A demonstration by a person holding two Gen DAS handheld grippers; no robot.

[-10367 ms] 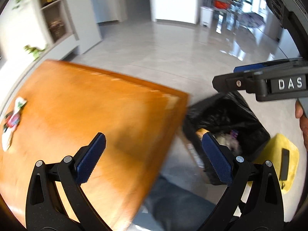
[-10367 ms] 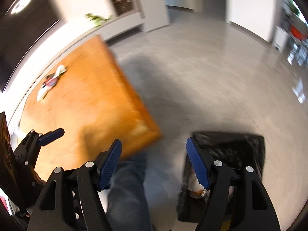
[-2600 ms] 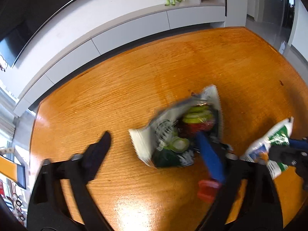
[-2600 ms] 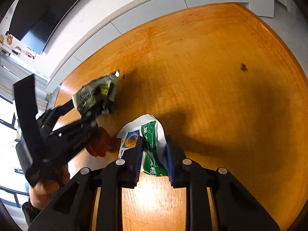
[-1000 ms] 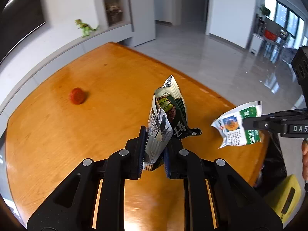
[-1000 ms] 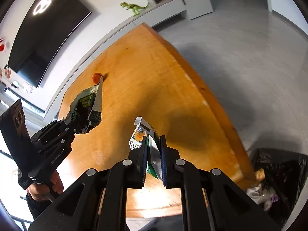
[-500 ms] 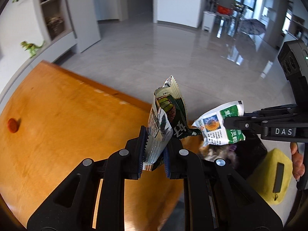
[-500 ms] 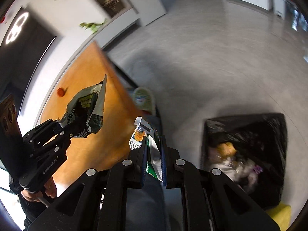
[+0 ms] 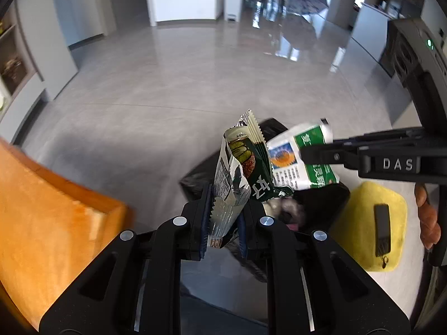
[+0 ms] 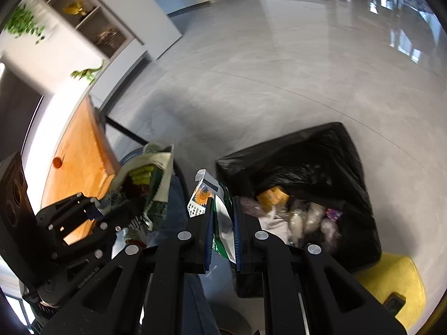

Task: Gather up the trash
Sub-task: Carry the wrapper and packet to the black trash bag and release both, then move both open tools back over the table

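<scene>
Left wrist view gives me the left hand-held gripper (image 9: pixel 222 223) closed tight on a crinkled silver and dark green snack wrapper (image 9: pixel 240 167), which stands up between the two pads. Just to its right, the right hand-held gripper (image 9: pixel 315 155) comes in from the side and pinches a white and green printed paper packet (image 9: pixel 296 159). Both pieces hang in the air over the near edge of the black plastic trash bag (image 9: pixel 318 203), which sits open on the grey floor (image 9: pixel 195 83). The corner of the orange wooden counter (image 9: pixel 50 209) is at the lower left, well apart from the bag.

From the right wrist view, the same packet (image 10: pixel 222 215) sits between the closed pads of the right hand-held gripper (image 10: pixel 222 234), and the bag (image 10: pixel 321 167) opens to the right of it, with other rubbish already inside. The left hand-held gripper (image 10: pixel 97 212) with its wrapper (image 10: pixel 145 184) is further left, more over my trouser leg than over the bag.

I judge this to be the carry step, near its end. Next I think both hands need to come fully over the bag mouth, the left one more than the right, and only then should the pads let go, so that nothing falls on the floor.
</scene>
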